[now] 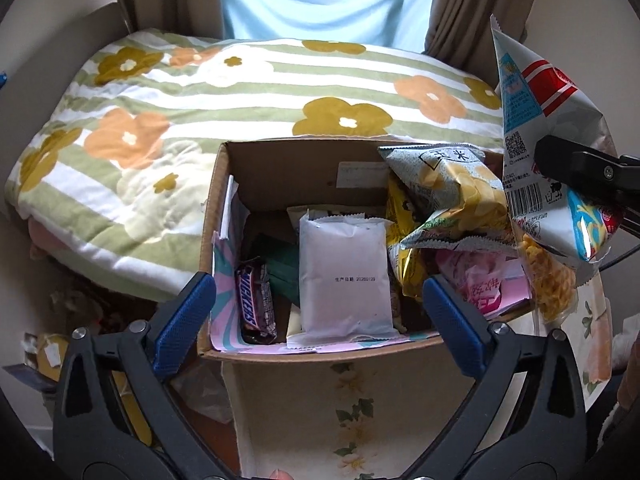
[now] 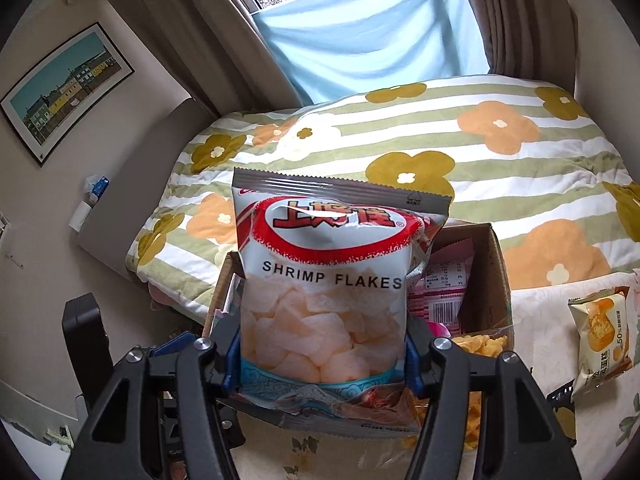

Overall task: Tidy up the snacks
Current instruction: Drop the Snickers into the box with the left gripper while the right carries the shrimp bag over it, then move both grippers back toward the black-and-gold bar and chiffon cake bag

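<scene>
An open cardboard box (image 1: 320,354) holds snacks: a Snickers bar (image 1: 256,304), a white packet (image 1: 344,276), a grey-yellow corn snack bag (image 1: 452,192) and a pink packet (image 1: 484,284). My left gripper (image 1: 318,316) is open and empty, its blue pads either side of the box's near edge. My right gripper (image 2: 320,364) is shut on a shrimp flakes bag (image 2: 324,288), held upright above the box (image 2: 486,280). That bag also shows in the left wrist view (image 1: 536,128), at the box's right side.
The box stands on a floral cloth (image 1: 352,412) beside a bed with a flowered striped quilt (image 1: 240,92). A small cake packet (image 2: 600,336) lies on the cloth right of the box. Clutter sits on the floor at the left (image 1: 80,320).
</scene>
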Demonstrator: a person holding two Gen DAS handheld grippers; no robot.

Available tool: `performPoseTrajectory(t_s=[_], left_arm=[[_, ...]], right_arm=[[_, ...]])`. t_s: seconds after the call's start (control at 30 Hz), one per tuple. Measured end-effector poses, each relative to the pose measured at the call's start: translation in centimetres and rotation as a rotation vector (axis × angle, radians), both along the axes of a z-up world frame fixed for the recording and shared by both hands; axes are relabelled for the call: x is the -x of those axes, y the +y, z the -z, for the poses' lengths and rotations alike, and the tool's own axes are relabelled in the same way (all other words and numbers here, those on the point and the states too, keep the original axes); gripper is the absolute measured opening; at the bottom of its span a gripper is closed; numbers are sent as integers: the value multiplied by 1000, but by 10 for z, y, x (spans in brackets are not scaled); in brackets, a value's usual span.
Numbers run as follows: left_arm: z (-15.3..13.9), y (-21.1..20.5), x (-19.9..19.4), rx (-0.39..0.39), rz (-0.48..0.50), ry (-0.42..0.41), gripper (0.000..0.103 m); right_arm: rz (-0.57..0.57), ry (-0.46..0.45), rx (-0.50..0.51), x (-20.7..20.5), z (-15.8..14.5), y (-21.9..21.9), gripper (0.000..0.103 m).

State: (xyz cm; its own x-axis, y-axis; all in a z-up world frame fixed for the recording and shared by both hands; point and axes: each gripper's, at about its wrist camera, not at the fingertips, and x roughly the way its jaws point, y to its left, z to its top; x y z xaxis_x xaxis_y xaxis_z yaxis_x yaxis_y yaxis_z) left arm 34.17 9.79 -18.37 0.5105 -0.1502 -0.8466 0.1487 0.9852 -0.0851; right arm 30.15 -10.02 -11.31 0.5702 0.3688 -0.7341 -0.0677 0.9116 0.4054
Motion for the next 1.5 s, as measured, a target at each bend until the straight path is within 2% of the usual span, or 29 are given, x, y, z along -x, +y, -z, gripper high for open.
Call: performPoseTrajectory(t_s=[0.17,0.37,0.43,0.47,0.53,0.7,0.77,1.13,1.37,1.5], left_arm=[[3,-4,17,-48,-1,-2,103],[0,5,39,-87,-25,0,103],[-3,8,43,-83,-32,-2,103],[-4,9,45,-80,-37,-3,103],[-6,10,48,-75,-37,4,103],[-12,3,55,-97,-19,-7,103],[-15,-3,58,-115,-12,-19,103],[-47,-47,75,-96,15,-83,103],[-69,-95,99,-87,43,-125,103],[-72,-127,117,-72,52,-128,103]], right_arm=[[-45,7,31,-6,-3,11,57],[-150,11,42,-23,-9,41,58],[-178,13,32,-28,-9,50,67],[-186,15,42,-31,-8,54,87],[-198,8,61,-30,-7,59,101],[-196,-8,33,-11,-8,46,101],[-185,-2,22,-3,-7,35,101],[-57,-1,19,44,-24,-57,101],[15,-16,55,80,-39,-132,101],[12,-3,85,99,-41,-176,101]])
